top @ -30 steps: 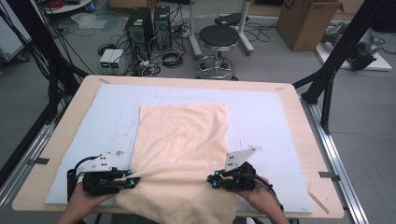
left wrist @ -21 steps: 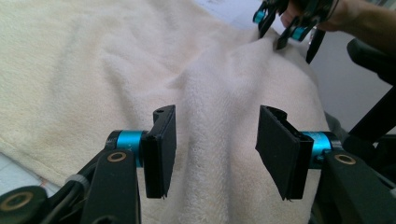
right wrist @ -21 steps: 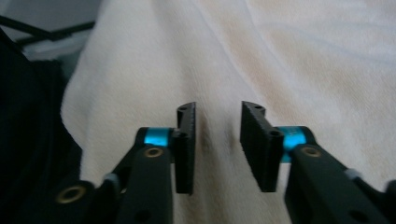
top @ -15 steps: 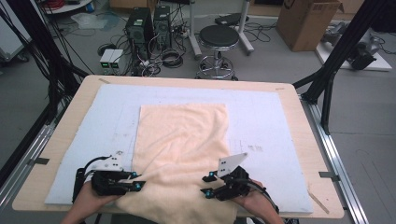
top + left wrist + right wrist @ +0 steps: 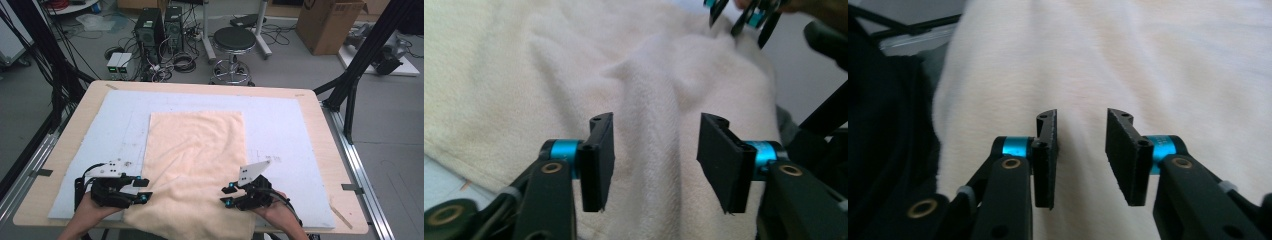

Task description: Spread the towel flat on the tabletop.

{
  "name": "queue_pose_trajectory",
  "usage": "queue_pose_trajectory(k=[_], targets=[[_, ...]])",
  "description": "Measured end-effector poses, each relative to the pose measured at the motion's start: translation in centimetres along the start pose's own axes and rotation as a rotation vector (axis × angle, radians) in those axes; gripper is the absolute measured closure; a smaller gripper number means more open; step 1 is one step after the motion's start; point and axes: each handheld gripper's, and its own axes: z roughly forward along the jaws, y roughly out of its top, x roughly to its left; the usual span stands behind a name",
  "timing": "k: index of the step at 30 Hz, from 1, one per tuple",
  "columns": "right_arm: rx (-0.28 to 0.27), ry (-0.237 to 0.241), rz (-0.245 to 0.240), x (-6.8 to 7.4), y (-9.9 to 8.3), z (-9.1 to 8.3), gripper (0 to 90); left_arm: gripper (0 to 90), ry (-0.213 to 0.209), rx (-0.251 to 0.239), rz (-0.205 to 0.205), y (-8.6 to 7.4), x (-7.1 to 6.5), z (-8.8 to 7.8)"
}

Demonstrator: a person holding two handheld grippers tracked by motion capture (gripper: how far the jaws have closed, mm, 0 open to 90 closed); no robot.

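A cream towel (image 5: 195, 165) lies on the pale blue mat (image 5: 300, 130), its near end bunched and drooping over the table's front edge. My left gripper (image 5: 146, 190) sits at the towel's near left edge. Its jaws have just been opening and stand apart around a raised fold of the towel (image 5: 649, 100) without pressing on it; the gap shows in the left gripper view (image 5: 656, 125). My right gripper (image 5: 227, 194) rests on the towel's near right part. Its jaws opened and have just eased in slightly; they stand apart over flat cloth (image 5: 1082, 117), gripping nothing.
The mat covers a wooden table (image 5: 330, 165) with metal rails along its sides. On the floor beyond stand a black stool (image 5: 235, 40), computer towers (image 5: 155, 25) with cables, and a cardboard box (image 5: 330, 25). The right gripper (image 5: 744, 12) appears far off in the left gripper view.
Both grippers were shut on the towel's near edge a second ago and have since opened and let it go. The hands stayed almost in place; the right gripper tilted up.
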Motion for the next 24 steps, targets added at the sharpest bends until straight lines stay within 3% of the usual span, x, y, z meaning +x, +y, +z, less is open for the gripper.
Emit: queue_pose_trajectory(k=[2,3,6,8,10,15,18,21,23,24], targets=[[0.010,-0.017,0.018,-0.3,-0.2,0.0,58.8,62.2,0.021,0.067,0.007,-0.5,-0.2,1.0],[0.027,-0.020,0.021,-0.5,-0.4,0.3,59.0,69.3,0.011,0.082,0.015,-0.7,-0.2,1.4],[0.088,-0.006,0.024,-0.4,-0.8,1.4,65.7,75.8,0.004,0.076,0.020,-1.0,-0.4,1.6],[0.096,-0.012,0.006,-0.1,-0.8,1.8,69.5,77.3,-0.013,0.066,0.017,-1.0,-0.3,1.3],[0.095,-0.008,0.008,-0.2,-0.6,1.7,69.1,75.1,-0.016,0.046,0.010,-0.9,-0.2,0.7],[0.035,-0.032,0.016,0.0,-0.7,0.1,65.9,51.8,-0.021,-0.038,0.020,-0.6,-0.7,-0.5],[0.018,-0.011,-0.001,0.7,-0.5,0.0,63.9,49.9,-0.047,-0.073,0.052,-0.4,-1.3,-0.7],[-0.005,0.018,-0.023,1.8,0.0,0.7,59.8,53.2,-0.004,0.005,0.062,-0.4,-1.5,0.5],[-0.009,0.034,-0.043,2.5,0.5,1.4,55.8,58.5,0.022,0.060,0.069,-0.7,-1.4,1.4],[-0.010,0.043,-0.054,2.9,0.8,1.8,54.1,65.2,0.030,0.069,0.076,-0.9,-1.5,1.7]])
